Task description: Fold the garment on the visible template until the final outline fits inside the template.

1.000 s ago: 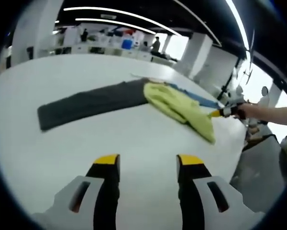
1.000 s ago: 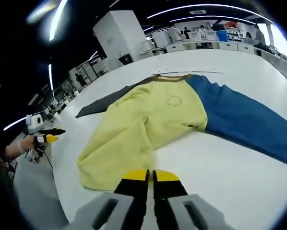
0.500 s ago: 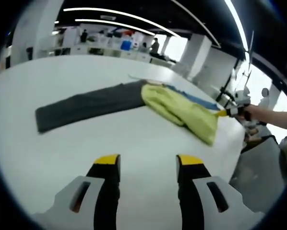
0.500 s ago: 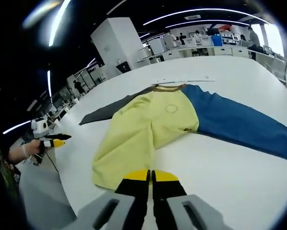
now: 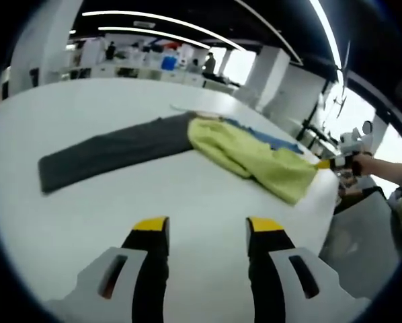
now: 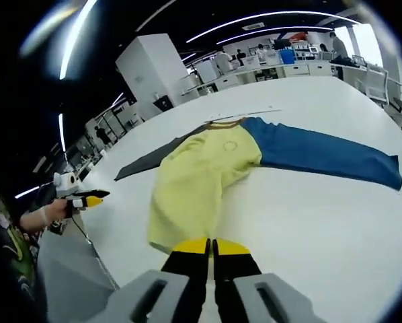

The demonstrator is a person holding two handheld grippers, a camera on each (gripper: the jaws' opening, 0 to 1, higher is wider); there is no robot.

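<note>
A long-sleeved garment lies flat on the white table (image 5: 73, 215). It has a yellow body (image 5: 251, 156) (image 6: 194, 182), a grey sleeve (image 5: 107, 151) (image 6: 150, 158) and a blue sleeve (image 5: 271, 140) (image 6: 322, 153). My right gripper (image 6: 211, 247) is shut at the yellow hem near the table's edge, and the cloth runs straight out from its jaws. In the left gripper view it appears as the right gripper (image 5: 327, 163), held by a hand at the hem's corner. My left gripper (image 5: 208, 229) stands open over bare table, well short of the grey sleeve, and shows in the other view as the left gripper (image 6: 92, 199).
A thin pale strip (image 6: 245, 114) lies on the table just beyond the collar. The table's edge (image 5: 332, 202) drops to grey floor beside the hem. Desks, shelves and people stand far behind. A person's hand (image 6: 43, 217) holds the left gripper off the table's side.
The right gripper has drawn back toward the table's edge with the yellow hem, stretching the body out longer and narrower. The left gripper has stayed open over the table.
</note>
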